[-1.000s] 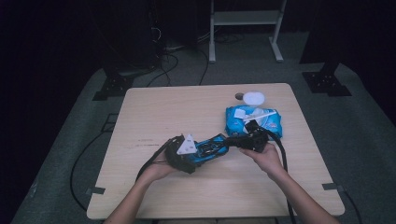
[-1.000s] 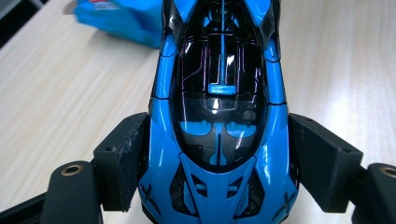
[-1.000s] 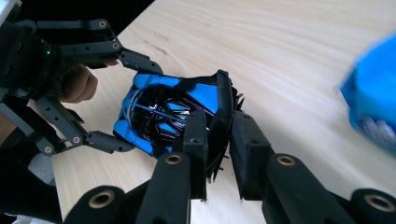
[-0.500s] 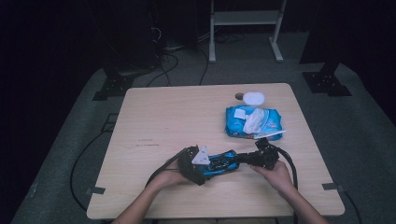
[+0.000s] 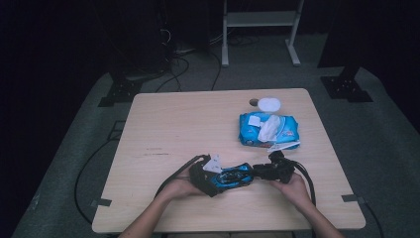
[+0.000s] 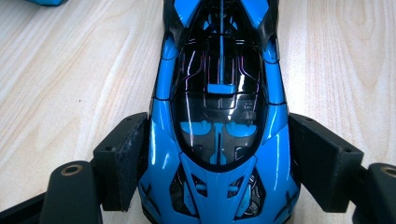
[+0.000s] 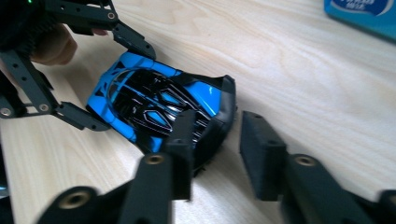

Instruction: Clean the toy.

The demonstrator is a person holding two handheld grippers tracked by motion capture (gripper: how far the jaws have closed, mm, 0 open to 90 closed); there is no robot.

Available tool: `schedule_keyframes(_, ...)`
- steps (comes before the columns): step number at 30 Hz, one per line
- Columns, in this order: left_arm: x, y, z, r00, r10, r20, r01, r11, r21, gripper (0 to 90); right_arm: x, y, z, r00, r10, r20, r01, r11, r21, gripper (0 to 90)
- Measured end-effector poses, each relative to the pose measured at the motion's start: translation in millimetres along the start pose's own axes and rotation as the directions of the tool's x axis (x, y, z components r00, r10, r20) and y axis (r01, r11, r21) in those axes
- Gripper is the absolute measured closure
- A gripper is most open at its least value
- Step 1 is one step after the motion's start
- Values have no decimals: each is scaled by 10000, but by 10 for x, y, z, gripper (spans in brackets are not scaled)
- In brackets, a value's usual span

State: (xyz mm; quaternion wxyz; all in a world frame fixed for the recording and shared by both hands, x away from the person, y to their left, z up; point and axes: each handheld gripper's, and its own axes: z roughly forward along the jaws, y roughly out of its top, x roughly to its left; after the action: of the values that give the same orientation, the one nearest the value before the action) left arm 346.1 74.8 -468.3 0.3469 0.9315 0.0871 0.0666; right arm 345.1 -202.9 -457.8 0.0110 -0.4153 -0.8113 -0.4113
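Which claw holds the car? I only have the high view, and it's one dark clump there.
Observer: The left claw. In the left gripper view its pads press both flanks of the car.
Operator: And the right one?
Observer: The right claw is open. Its jaws have just been opening: one pad sits at the car's tail and the other stands clear of it.
Operator: Is the car down on the table?
Observer: In the right gripper view it looks to lie flat on the table, though the wheels are hidden.
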Motion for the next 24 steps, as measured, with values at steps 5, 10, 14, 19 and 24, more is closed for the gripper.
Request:
schedule_keyframes(5, 5, -15, -10, 10000, -22, 8, 22, 10000, -45, 235, -40, -9, -85, 9990, -324, 303, 331, 9992, -228, 511)
schedule_keyframes(10, 5, -40, -31, 9998, -154, -135, 151, 9996, -237, 196, -98, 5, -197, 9945, -611, 854, 676, 9948, -764, 421)
schedule_keyframes(14, 15, -68, -71, 9995, -280, -146, 274, 9991, -338, 165, -133, 117, -305, 9744, -1293, 1839, 1521, 9816, -1156, 368)
schedule_keyframes(19, -3, -120, -151, 9990, -209, -396, 187, 9983, -560, 133, -295, 362, -418, 9537, -1325, 2700, 1873, 9640, -1885, 327)
schedule_keyframes(24, -17, -177, -281, 9969, -72, -790, -12, 9943, -1064, 123, -479, 558, -342, 9169, -1164, 3817, 2078, 9559, -2075, 312)
